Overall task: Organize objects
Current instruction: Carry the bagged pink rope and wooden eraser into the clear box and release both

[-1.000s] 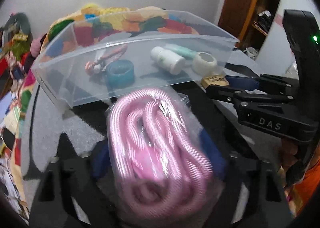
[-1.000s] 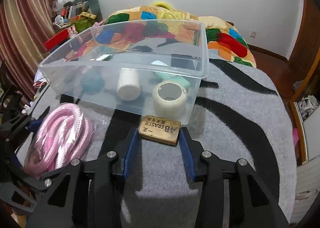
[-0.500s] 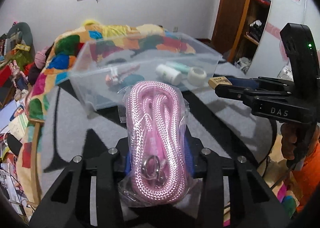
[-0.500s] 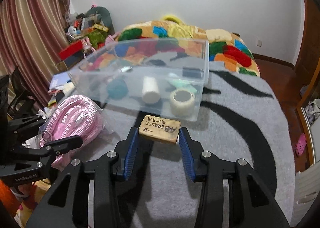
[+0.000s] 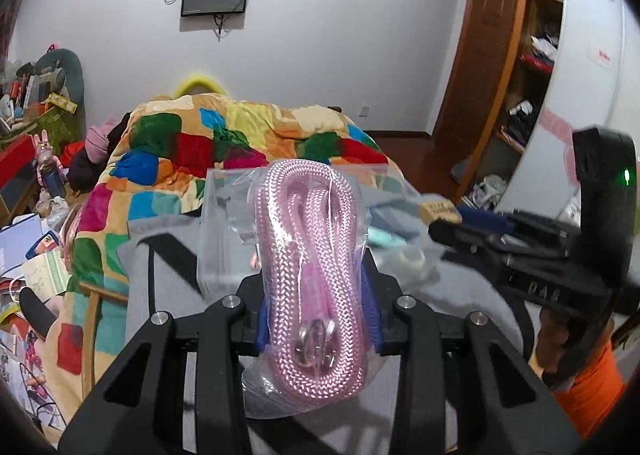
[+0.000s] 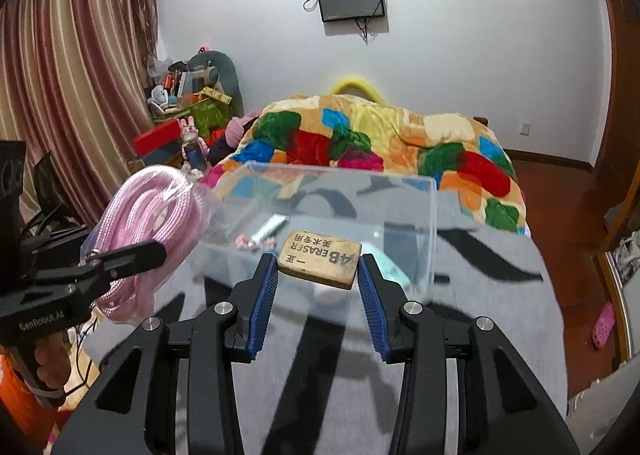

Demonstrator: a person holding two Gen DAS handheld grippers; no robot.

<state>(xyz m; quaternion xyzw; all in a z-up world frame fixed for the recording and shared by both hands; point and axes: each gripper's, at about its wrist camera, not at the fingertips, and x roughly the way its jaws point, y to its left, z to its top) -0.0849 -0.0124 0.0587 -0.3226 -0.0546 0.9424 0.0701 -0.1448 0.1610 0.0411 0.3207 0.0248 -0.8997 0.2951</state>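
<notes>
My left gripper is shut on a bagged pink rope and holds it up in the air in front of the clear plastic bin. The rope also shows at the left of the right wrist view. My right gripper is shut on a tan 4B eraser, held above the near wall of the bin. The eraser shows in the left wrist view too. Inside the bin lie a tape roll, a mint tube and small items.
The bin stands on a grey blanket with black stripes. A colourful patchwork quilt lies behind it. Clutter fills the floor and shelves at the left. A wardrobe stands at the right.
Both grippers have risen off the blanket with their loads and now sit higher, near the bin. The views tilted up toward the wall.
</notes>
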